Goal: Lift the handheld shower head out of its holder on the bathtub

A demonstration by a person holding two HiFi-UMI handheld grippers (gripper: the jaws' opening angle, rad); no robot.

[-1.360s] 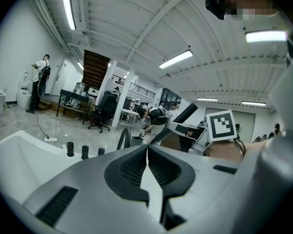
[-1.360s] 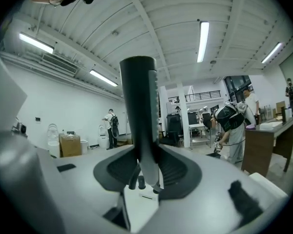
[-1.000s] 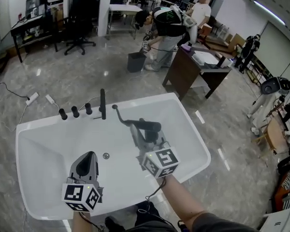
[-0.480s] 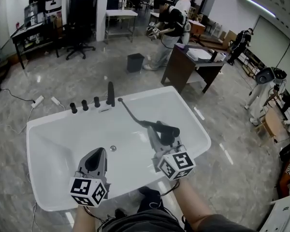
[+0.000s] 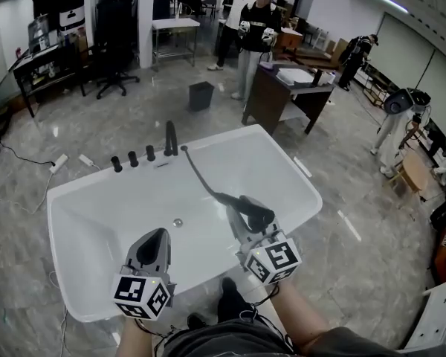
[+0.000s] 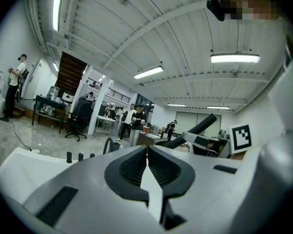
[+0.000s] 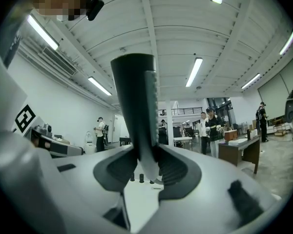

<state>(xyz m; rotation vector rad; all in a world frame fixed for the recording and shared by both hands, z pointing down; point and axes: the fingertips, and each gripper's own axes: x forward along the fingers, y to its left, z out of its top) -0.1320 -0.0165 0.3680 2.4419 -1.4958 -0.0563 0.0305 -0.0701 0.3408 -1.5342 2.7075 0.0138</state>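
Shower head [image 5: 250,205] duty leaves the left gripper [image 5: 152,245] idle, jaws together on nothing. Beside it to the right, the right gripper [image 5: 241,216] clamps the black handle, held up over the bathtub [image 5: 82,236]. The hose [image 5: 197,173] runs ahead to the far rim. Pulled taut, it could probably twist the smooth handle loose onto the glossy white enamel. Beyond lies a polished grey floor [image 5: 134,95], with people [image 5: 253,28] by a desk [image 5: 282,88].
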